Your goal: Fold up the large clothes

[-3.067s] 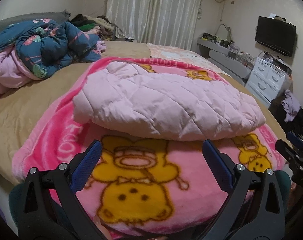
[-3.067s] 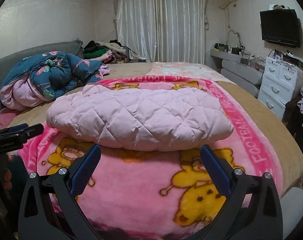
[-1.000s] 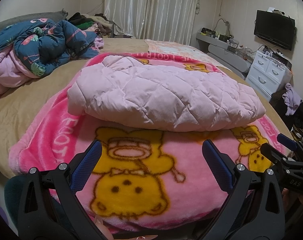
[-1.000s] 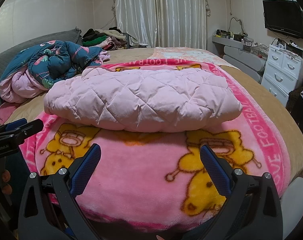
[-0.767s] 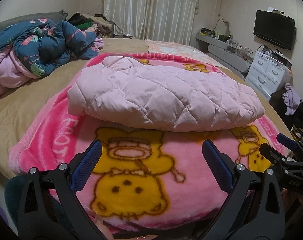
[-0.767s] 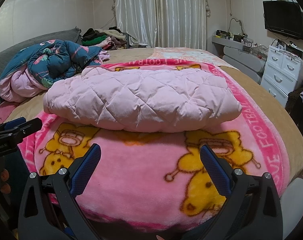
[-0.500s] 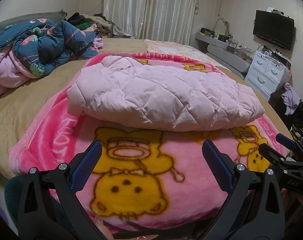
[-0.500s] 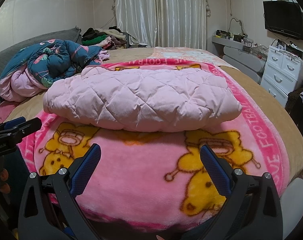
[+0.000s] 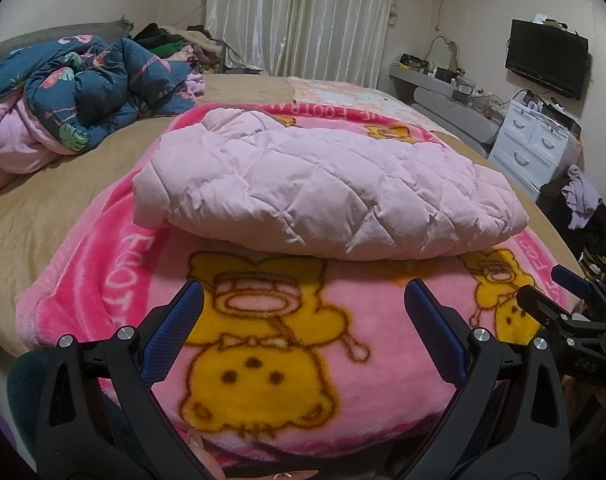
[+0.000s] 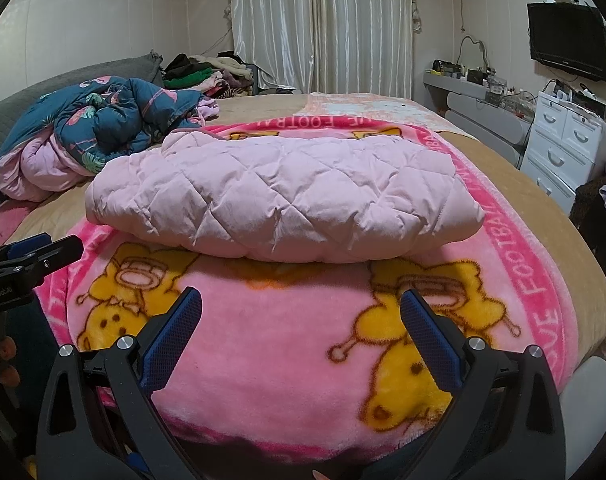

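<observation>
Little has been shifted since the earlier frames: both grippers are kept low at the near edge of the bed (image 9: 43, 200). A folded pale pink quilted coat (image 9: 323, 196) is laid across a bright pink fleece blanket with yellow cartoon figures (image 9: 263, 344). Fingers of the left gripper (image 9: 303, 308) and right gripper (image 10: 301, 312) are spread wide, holding nothing.

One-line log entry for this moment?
left tongs open, empty | right tongs open, empty | pink quilted jacket folded on cartoon blanket
</observation>
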